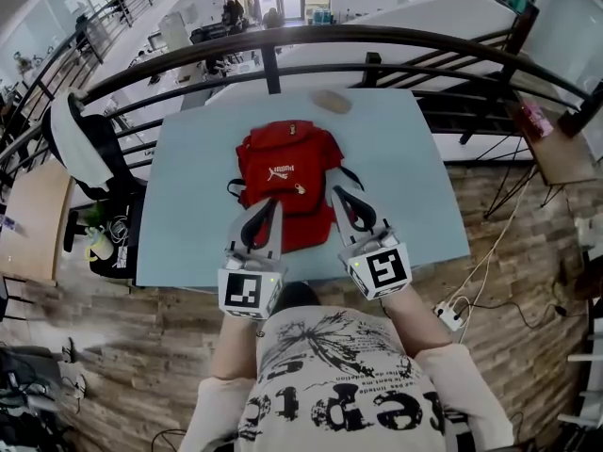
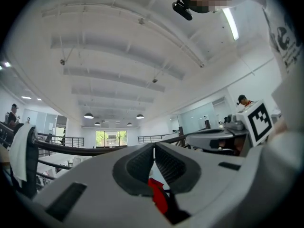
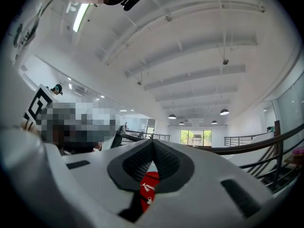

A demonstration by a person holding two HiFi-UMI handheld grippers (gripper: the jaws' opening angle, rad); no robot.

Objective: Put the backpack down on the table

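The red backpack (image 1: 283, 172) lies flat on the light blue table (image 1: 188, 205), logo side up, with black straps showing at both sides. My left gripper (image 1: 275, 202) hovers over its near left part, jaws shut with nothing between them. My right gripper (image 1: 336, 192) hovers over the near right part, also shut and empty. In the left gripper view the shut left gripper (image 2: 154, 146) points slightly upward and a strip of the backpack (image 2: 158, 194) shows below it. The right gripper view shows the shut right gripper (image 3: 153, 141) with the backpack (image 3: 148, 186) beneath it.
A dark curved railing (image 1: 377, 40) runs behind the table's far edge. A chair draped with a white jacket (image 1: 80, 144) stands at the left. A small wooden side table (image 1: 556, 153) is at the right. A blurry tan oval (image 1: 330, 102) sits near the table's far edge.
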